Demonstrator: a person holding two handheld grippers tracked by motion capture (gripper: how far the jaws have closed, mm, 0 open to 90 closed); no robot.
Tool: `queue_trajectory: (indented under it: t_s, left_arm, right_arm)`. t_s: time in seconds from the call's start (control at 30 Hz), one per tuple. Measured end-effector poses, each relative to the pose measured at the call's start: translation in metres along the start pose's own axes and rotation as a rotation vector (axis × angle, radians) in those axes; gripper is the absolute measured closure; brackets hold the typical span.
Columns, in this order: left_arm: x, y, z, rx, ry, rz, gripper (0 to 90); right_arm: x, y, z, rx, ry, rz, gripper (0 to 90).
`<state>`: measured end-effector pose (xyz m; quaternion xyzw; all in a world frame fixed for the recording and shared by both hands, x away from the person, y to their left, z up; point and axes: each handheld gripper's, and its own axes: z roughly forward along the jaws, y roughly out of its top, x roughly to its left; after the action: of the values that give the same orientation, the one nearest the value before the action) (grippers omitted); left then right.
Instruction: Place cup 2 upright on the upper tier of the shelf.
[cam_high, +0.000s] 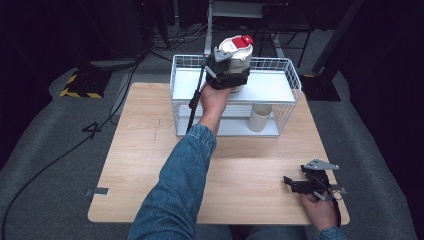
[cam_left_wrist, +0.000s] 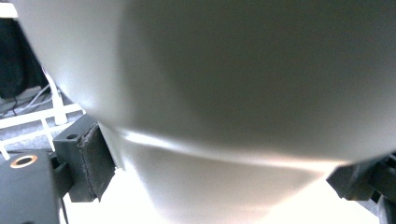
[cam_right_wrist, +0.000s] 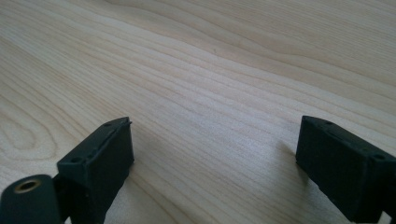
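A: From above, why is that jar (cam_high: 239, 56) up over the rack (cam_high: 287, 75)?

B: I'd say it's being set on the top shelf, near the rack's left back corner. The left gripper (cam_high: 226, 75) clamps it low on the body, so the red-and-white lid stays free. A cup (cam_high: 260, 118) lies on the lower shelf, towards the rack's right end.

A: And the other hand?

B: The right gripper (cam_high: 300, 183) rests near the right front corner of the table (cam_high: 150, 150), well apart from the rack. Parked out of the way, I reckon.

A: What about the left gripper's own view?

B: There the jar (cam_left_wrist: 233, 93) looms right up close, a pale rounded wall. One pad (cam_left_wrist: 95, 161) presses its side at the left, the other jaw sits at the right. So it's closed on the jar.

A: And the right gripper's view?

B: Bare wood (cam_right_wrist: 210, 70). The jaws stand apart with nothing between them.
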<state>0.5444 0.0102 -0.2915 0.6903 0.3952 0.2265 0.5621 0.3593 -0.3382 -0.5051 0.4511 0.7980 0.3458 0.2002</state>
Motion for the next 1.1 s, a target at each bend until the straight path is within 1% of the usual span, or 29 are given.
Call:
queue_trajectory:
  t_s: [0.03,0.1,0.17,0.3,0.43,0.53,0.6,0.63,0.67,0.7,0.77,0.83,1.1]
  left_arm:
    - [0.000,0.000,0.001,0.001,-0.008,-0.009,12.4]
    - [0.001,-0.001,0.002,0.004,-0.008,-0.016,12.4]
    - [0.001,-0.001,0.004,0.024,-0.003,-0.016,12.4]
    - [0.001,-0.002,0.007,0.046,0.012,-0.006,12.4]
    - [0.001,-0.001,0.008,0.052,0.013,-0.006,12.4]
    - [0.000,-0.001,0.009,0.054,0.018,0.010,12.4]
    - [-0.003,-0.002,0.010,0.058,0.022,0.039,12.4]
    - [-0.005,-0.002,0.011,0.066,0.029,0.063,12.4]
    - [-0.006,-0.002,0.011,0.066,0.036,0.070,12.3]
    - [-0.007,-0.002,0.011,0.066,0.039,0.072,12.3]
    - [-0.005,-0.002,0.011,0.062,0.031,0.054,12.3]
    - [-0.004,-0.003,0.011,0.057,0.028,0.066,12.3]
    - [-0.005,-0.004,0.011,0.049,0.033,0.066,11.9]
  right_arm:
    - [0.000,0.000,0.000,0.000,0.000,0.000,11.4]
    - [0.000,0.000,0.000,0.000,0.000,0.000,11.3]
    - [0.000,0.000,0.000,0.001,0.001,0.000,11.4]
    - [0.000,0.000,0.000,0.000,0.000,0.000,11.4]
    - [0.000,0.000,0.000,0.001,0.001,-0.001,11.4]
    - [0.000,0.000,0.000,0.000,0.001,-0.001,11.4]
    - [0.000,0.000,0.000,0.000,0.001,-0.001,11.4]
    - [0.000,0.000,0.000,0.000,0.001,-0.001,11.4]
    - [0.000,0.000,0.000,0.000,0.001,-0.001,11.4]
    - [0.000,0.000,0.000,0.000,0.001,-0.002,11.4]
    - [0.000,0.000,0.000,0.000,0.001,-0.003,11.5]
    - [0.000,0.000,0.000,0.000,0.001,-0.003,11.6]
    - [0.000,0.000,0.000,0.000,0.002,-0.003,11.6]
